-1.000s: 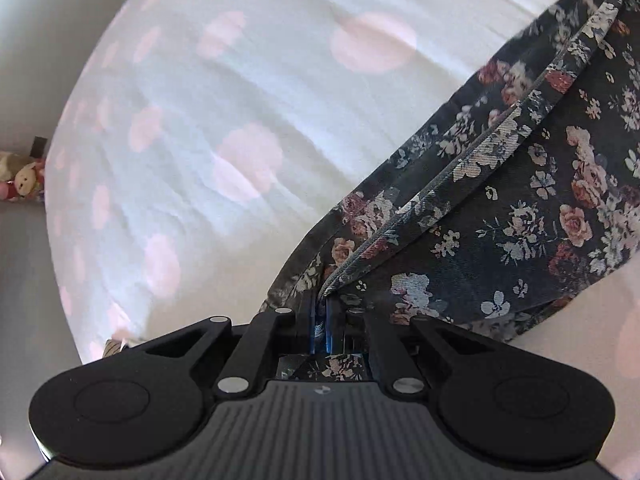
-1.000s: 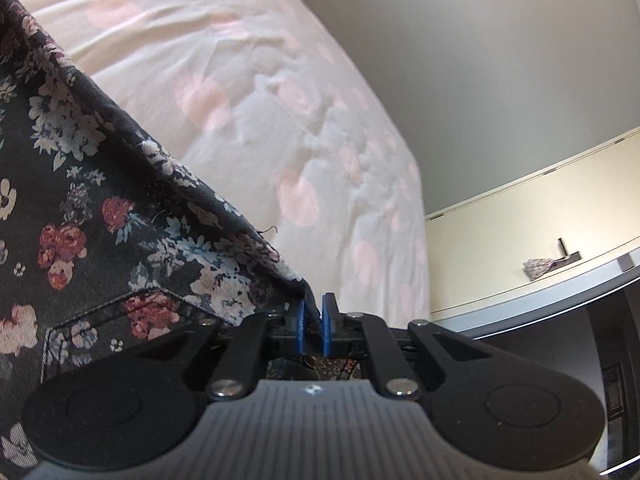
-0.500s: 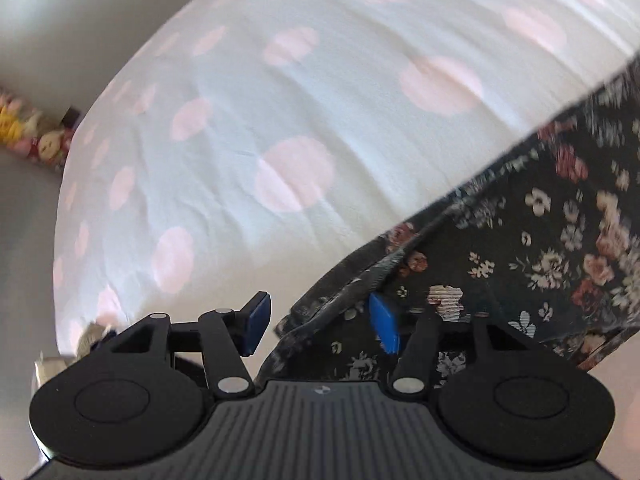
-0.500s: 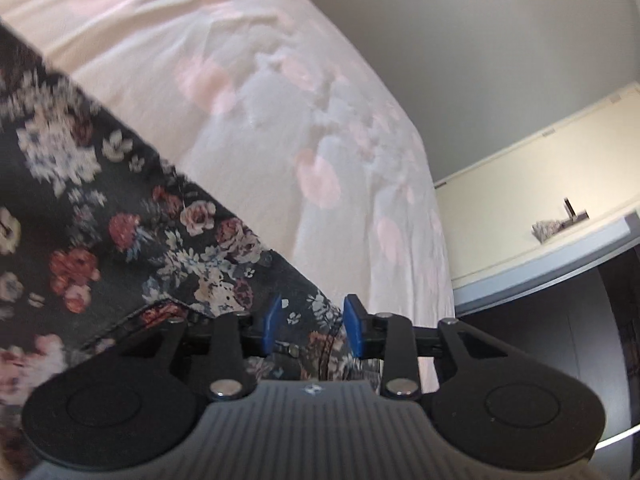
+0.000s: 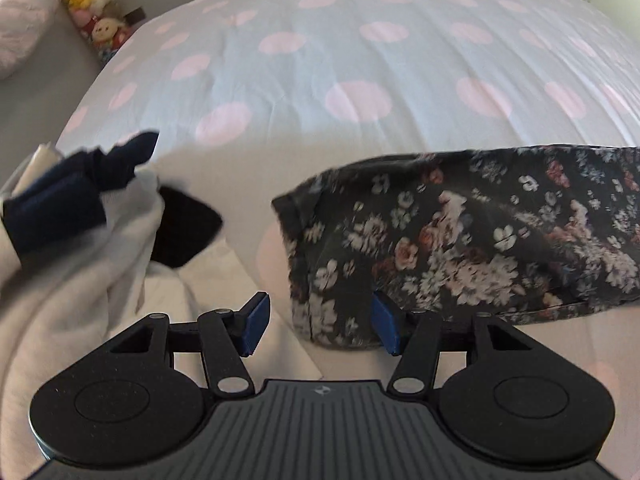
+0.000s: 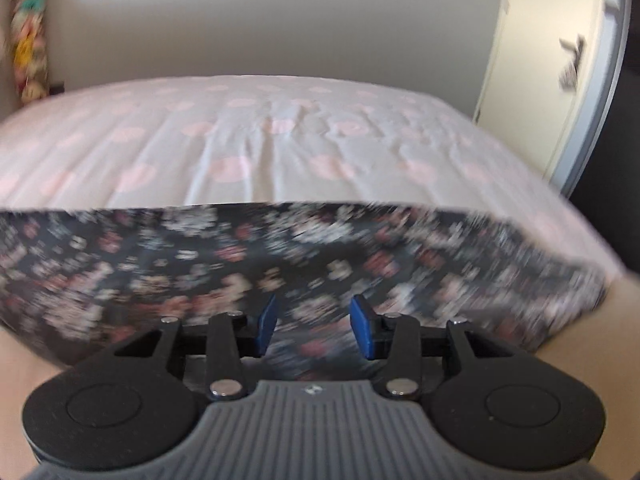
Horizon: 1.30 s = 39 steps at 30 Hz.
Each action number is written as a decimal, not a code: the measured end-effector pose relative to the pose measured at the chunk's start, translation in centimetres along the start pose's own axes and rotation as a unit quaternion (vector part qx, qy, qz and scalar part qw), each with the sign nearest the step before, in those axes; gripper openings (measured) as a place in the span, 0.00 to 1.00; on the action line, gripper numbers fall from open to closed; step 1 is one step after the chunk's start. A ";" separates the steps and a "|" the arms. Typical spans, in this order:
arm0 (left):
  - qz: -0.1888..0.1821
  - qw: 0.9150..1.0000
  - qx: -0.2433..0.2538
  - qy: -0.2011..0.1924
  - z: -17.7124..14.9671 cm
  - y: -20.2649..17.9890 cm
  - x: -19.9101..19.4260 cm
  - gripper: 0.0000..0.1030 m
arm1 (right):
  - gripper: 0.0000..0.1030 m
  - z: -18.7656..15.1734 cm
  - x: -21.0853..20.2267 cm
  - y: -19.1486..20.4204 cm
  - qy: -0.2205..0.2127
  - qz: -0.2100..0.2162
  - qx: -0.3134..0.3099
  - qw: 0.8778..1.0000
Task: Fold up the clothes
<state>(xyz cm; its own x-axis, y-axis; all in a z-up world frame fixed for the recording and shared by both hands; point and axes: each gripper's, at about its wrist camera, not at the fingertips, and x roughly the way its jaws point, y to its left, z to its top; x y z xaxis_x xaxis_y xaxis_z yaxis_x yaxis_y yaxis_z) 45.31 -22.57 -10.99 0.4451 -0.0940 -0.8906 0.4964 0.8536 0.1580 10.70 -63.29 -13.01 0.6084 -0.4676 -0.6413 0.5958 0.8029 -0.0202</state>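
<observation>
A dark floral garment [image 5: 460,236] lies folded on the bed with the pink-dotted sheet [image 5: 320,60]. In the left wrist view it lies right of centre, its left end just ahead of my open left gripper [image 5: 318,328], which holds nothing. In the right wrist view the same floral garment [image 6: 280,256] spans the frame, blurred by motion, just ahead of my open, empty right gripper [image 6: 312,328].
A pile of white and navy clothes [image 5: 72,216] lies at the left of the bed. Plush toys [image 5: 96,20] stand against the wall at the far left. A cream cabinet door [image 6: 540,80] stands to the right of the bed.
Both grippers were shut on the floral garment's edge, then opened and let it go. Both have pulled back, so the garment now lies flat on the bed ahead.
</observation>
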 end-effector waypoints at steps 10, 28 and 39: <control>0.032 0.999 0.022 0.017 1.8 -0.6 0.1 0.10 | 0.47 -4.2 2.8 3.8 0.004 0.000 -0.001 1.000; 0.086 0.994 0.062 -0.028 -2.0 -6.4 -3.3 0.26 | 0.50 -6.5 -0.3 0.2 0.005 -0.109 0.077 0.991; -0.038 0.998 0.048 -0.020 -8.8 -16.3 -6.7 0.30 | 0.34 -7.9 -0.1 -2.9 -0.004 -0.182 0.053 0.982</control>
<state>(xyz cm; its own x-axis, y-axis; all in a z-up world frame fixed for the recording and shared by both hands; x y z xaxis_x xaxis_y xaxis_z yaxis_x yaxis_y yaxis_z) 27.73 -31.36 -11.35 0.4314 -0.1782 -0.8844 0.5984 0.7901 0.1327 4.76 -62.60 -18.96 0.3487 -0.7194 -0.6007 0.8257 0.5391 -0.1664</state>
